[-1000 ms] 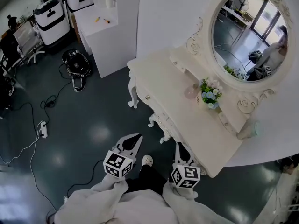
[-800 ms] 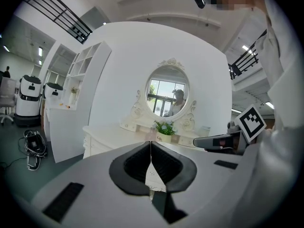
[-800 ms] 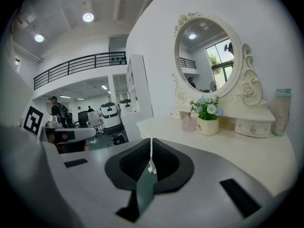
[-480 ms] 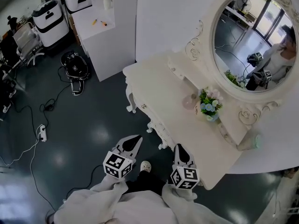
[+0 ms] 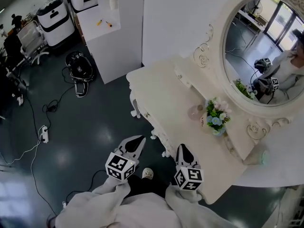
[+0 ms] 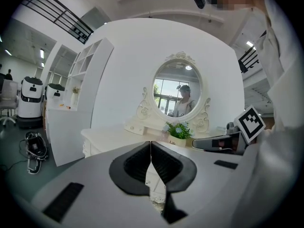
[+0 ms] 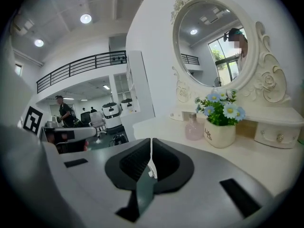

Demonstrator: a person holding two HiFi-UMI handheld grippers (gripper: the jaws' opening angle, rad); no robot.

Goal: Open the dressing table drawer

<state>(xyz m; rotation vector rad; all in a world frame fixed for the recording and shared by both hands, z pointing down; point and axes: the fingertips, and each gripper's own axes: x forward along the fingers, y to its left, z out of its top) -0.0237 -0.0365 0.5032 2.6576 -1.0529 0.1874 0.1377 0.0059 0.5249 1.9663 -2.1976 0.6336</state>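
**Floor, left side.** A white power strip (image 5: 43, 134) with trailing cables lies on the dark floor. Behind it are a black device (image 5: 78, 63), two white-and-black machines (image 5: 54, 14) and a white cabinet (image 5: 111, 37).

**Left gripper** (image 5: 138, 140). It is held in a white sleeve (image 5: 95, 201) above the floor, in front of the dressing table (image 5: 164, 91) and clear of it. The jaws are pressed together along their full length, with nothing between them. A shoe (image 5: 148, 174) shows on the floor between the two grippers.

**Right gripper** (image 5: 182, 148). It is level with the left one. In the head view its tip appears at the table's front edge, and no contact with the table shows. The jaws are pressed together and empty. The right gripper view looks across the tabletop.

**Dressing table.** It is cream with carved legs.
- **Drawer** (image 5: 151, 119): It sits in the front panel just under the tabletop and has a small knob. It looks closed, with its face in line with the panel. Both grippers are near it, and neither touches the knob.
- **Tabletop:** A pink bottle (image 5: 195, 112) stands just beside a flower pot (image 5: 217, 121) that holds blue and white flowers.
- **Rear shelf:** A small drawer (image 5: 183, 77) is set in the raised shelf behind them.

**Mirror** (image 5: 266, 46). It is oval with a scrolled frame and stands at the back of the table. It reflects the person and both marker cubes.
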